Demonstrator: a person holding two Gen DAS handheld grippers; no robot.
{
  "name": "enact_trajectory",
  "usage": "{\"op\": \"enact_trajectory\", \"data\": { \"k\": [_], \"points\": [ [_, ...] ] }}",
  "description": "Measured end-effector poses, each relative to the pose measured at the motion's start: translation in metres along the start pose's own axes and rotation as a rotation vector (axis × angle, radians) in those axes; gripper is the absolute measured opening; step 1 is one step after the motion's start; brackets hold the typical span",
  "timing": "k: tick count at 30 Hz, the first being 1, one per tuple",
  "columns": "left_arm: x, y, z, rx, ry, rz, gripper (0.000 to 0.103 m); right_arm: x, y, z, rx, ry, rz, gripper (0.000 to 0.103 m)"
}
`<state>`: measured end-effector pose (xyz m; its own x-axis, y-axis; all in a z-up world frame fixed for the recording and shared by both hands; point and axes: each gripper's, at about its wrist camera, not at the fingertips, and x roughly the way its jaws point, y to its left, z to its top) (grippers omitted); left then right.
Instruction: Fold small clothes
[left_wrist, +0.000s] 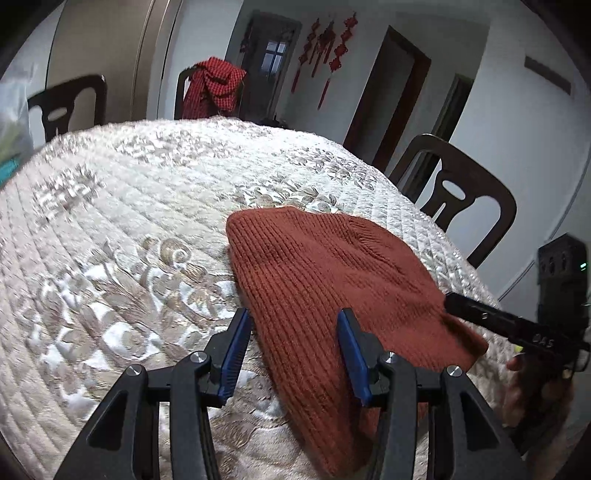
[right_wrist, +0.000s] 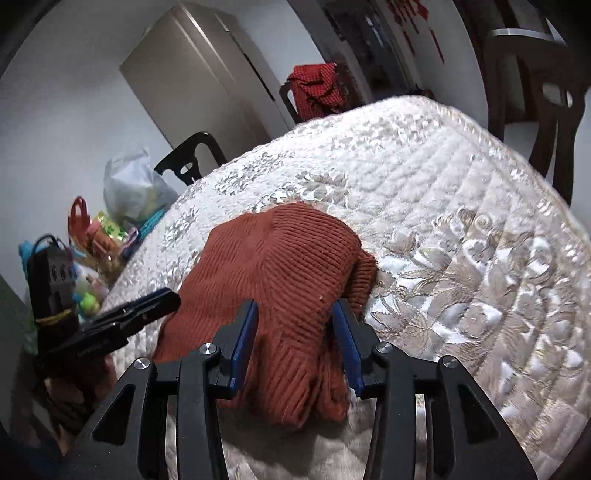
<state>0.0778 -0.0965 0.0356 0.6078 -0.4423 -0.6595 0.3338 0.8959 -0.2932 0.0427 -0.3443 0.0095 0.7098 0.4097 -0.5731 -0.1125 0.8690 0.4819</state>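
A rust-red knitted hat (left_wrist: 325, 291) lies on a quilted cream floral table cover (left_wrist: 129, 229). My left gripper (left_wrist: 293, 314) is open, its blue-padded fingers standing on either side of the hat's near left edge, just above it. My right gripper (right_wrist: 295, 310) is open around the hat's (right_wrist: 273, 266) bunched near end, with knit fabric between its fingers. The right gripper also shows at the right edge of the left wrist view (left_wrist: 480, 314), at the hat's right side. The left gripper shows at the left of the right wrist view (right_wrist: 147, 302).
Dark chairs (left_wrist: 458, 195) stand around the table; one at the far side carries a red checked cloth (left_wrist: 212, 86). A plastic bag (right_wrist: 129, 181) and colourful toys (right_wrist: 96, 240) sit at the table's left edge. A tall cabinet (right_wrist: 207, 74) stands behind.
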Motion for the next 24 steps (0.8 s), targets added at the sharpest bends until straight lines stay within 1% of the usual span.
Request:
{"op": "enact_trajectory", "data": {
  "k": [3, 5, 7, 9, 13, 20, 24],
  "points": [
    [0.004, 0.002, 0.001, -0.026, 0.01, -0.03, 0.052, 0.01, -0.008, 0.002, 0.034, 0.022, -0.012, 0.043],
    [0.008, 0.003, 0.001, -0.029, 0.016, -0.042, 0.054, 0.014, -0.016, 0.003, 0.067, 0.028, 0.014, 0.044],
    [0.012, 0.005, -0.001, -0.047, 0.032, -0.047, 0.059, 0.018, -0.024, 0.003, 0.114, 0.041, 0.035, 0.049],
    [0.013, 0.007, -0.004, -0.063, 0.034, -0.057, 0.06, 0.016, -0.028, 0.002, 0.133, 0.037, 0.048, 0.05],
    [0.016, 0.007, -0.006, -0.069, 0.04, -0.057, 0.063, 0.015, -0.029, 0.001, 0.137, 0.041, 0.058, 0.05],
    [0.023, -0.001, -0.006, -0.046, 0.052, -0.042, 0.063, 0.025, -0.036, 0.012, 0.173, 0.06, 0.104, 0.05],
    [0.018, -0.002, -0.011, -0.04, 0.052, -0.039, 0.063, 0.02, -0.031, 0.005, 0.151, 0.083, 0.119, 0.05]
  ]
}}
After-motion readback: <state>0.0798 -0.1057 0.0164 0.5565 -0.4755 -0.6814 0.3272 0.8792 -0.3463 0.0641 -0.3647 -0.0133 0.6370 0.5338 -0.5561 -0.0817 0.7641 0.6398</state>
